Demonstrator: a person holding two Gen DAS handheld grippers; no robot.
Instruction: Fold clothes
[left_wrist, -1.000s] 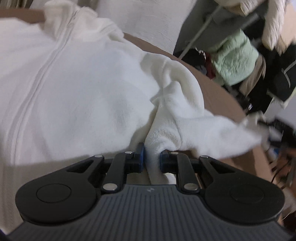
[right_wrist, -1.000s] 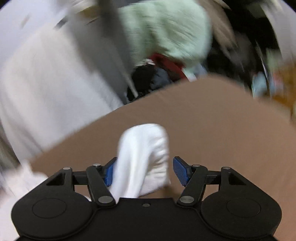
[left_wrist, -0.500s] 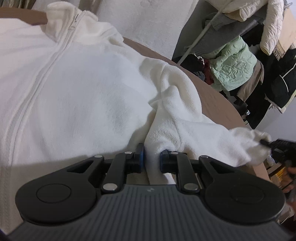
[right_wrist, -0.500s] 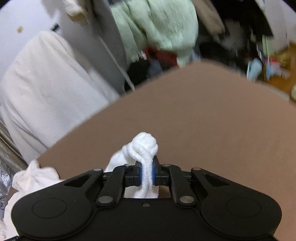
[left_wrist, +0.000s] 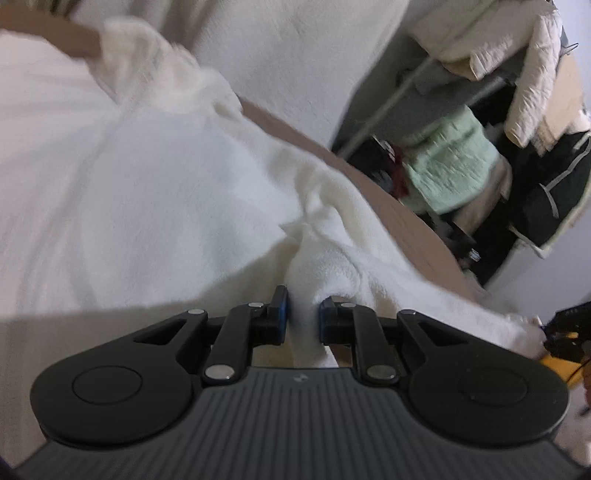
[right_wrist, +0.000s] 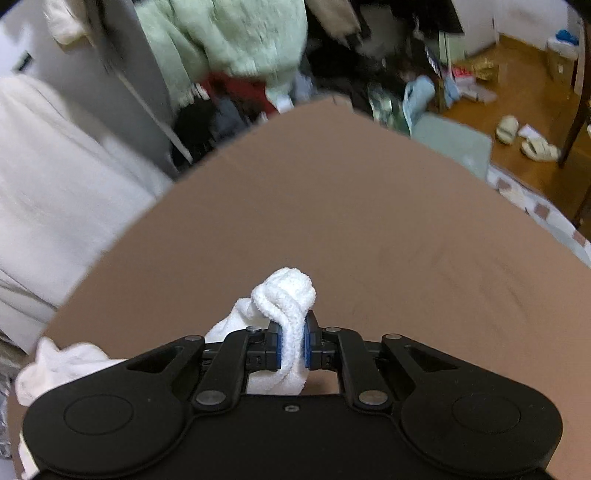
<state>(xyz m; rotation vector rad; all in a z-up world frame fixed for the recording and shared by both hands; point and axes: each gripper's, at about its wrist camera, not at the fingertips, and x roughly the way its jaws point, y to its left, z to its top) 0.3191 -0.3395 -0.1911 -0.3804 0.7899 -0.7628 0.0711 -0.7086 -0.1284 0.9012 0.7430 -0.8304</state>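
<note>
— What covers the flat brown bench (right_wrist: 369, 221)?

— A cream-white fleece zip jacket (left_wrist: 129, 192) is spread over most of it in the left view, its body running up and to the left of the left tongs (left_wrist: 303, 314).

— And those tongs?

— They stand narrow, the blue pads clamped on a bunched fold of the jacket where a sleeve meets the body; the sleeve (left_wrist: 424, 291) trails off to the right across the bench edge.

— The right tongs (right_wrist: 293, 345)?

— Their jaws have just been closing, and now pinch the rolled white cuff (right_wrist: 284, 295) of that sleeve, which pokes up just above the pads over bare bench. Pale green padded clothing (right_wrist: 236, 40) hangs beyond.
</note>
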